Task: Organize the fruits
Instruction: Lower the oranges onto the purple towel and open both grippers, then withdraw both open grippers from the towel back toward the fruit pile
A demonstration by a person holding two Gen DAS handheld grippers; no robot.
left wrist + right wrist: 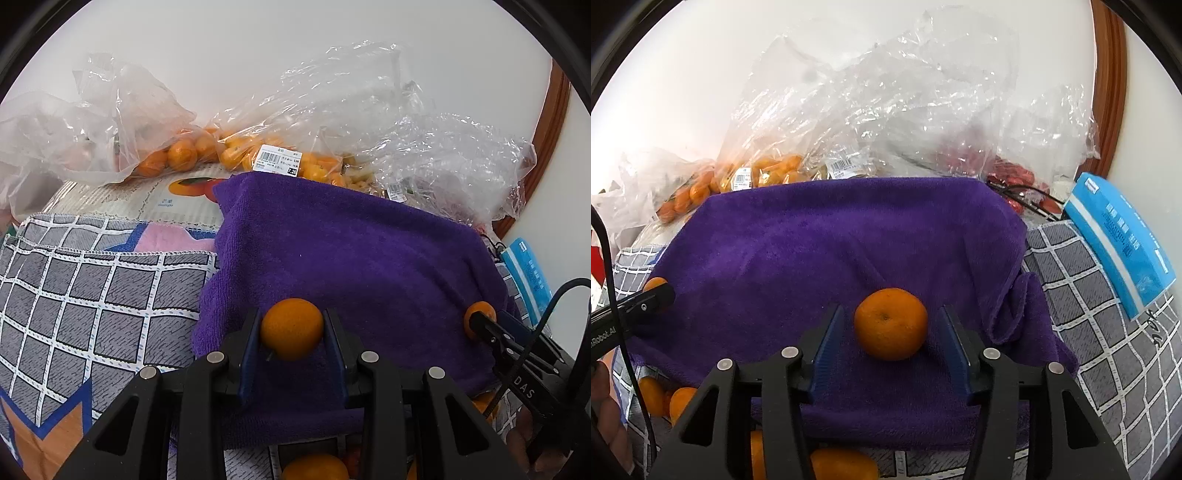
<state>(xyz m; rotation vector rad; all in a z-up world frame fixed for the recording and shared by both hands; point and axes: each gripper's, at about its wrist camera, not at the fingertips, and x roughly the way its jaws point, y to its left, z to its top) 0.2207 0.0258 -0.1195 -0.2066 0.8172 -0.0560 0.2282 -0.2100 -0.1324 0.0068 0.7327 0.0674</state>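
Observation:
A small mandarin point(291, 328) is pinched between the blue pads of my left gripper point(291, 315), just above a purple towel point(369, 258). In the right wrist view a second mandarin point(891, 324) rests on the same towel point(831, 240). My right gripper point(891, 310) stands open around it, with a gap on each side. From the left wrist view this second mandarin point(482, 310) shows at the towel's right edge. The held mandarin point(655, 283) peeks out at the far left of the right wrist view.
Clear plastic bags of mandarins point(184, 155) and a labelled bag point(277, 162) lie behind the towel, and another bag holds red fruit point(1012, 173). Loose mandarins point(842, 463) lie under the grippers. A blue packet point(1119, 243) sits right on the checked cloth point(92, 295).

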